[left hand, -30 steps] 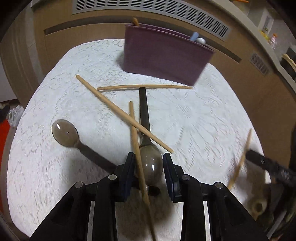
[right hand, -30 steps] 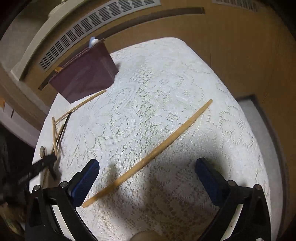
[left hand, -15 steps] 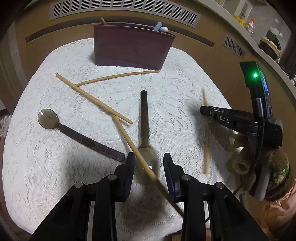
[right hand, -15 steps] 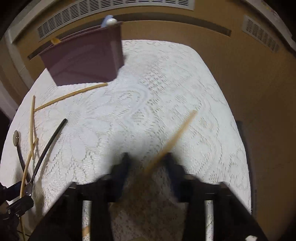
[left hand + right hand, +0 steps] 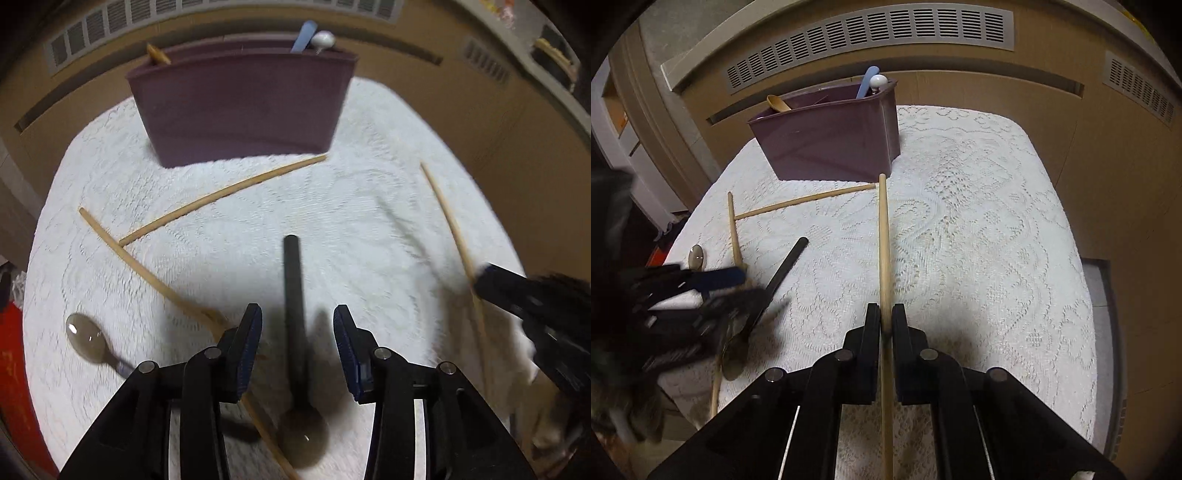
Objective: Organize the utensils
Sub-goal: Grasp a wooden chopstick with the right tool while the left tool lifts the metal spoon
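A purple utensil holder (image 5: 243, 107) stands at the table's far side, also in the right wrist view (image 5: 831, 136). My left gripper (image 5: 297, 332) is open, its jaws either side of a dark-handled spoon (image 5: 295, 314) on the lace cloth. My right gripper (image 5: 885, 321) is shut on a wooden chopstick (image 5: 884, 240) that points toward the holder. Two more chopsticks (image 5: 221, 194) (image 5: 147, 273) and a second spoon (image 5: 83, 338) lie on the left part of the table.
The holder has a wooden spoon (image 5: 777, 103), a blue handle (image 5: 866, 85) and a white knob in it. A wooden cabinet with vent grilles (image 5: 868, 40) stands behind the table. The table's edges drop off on both sides.
My right gripper has shut on the chopstick and lined it up toward the holder. My left gripper has moved forward along the dark spoon's handle, still open.
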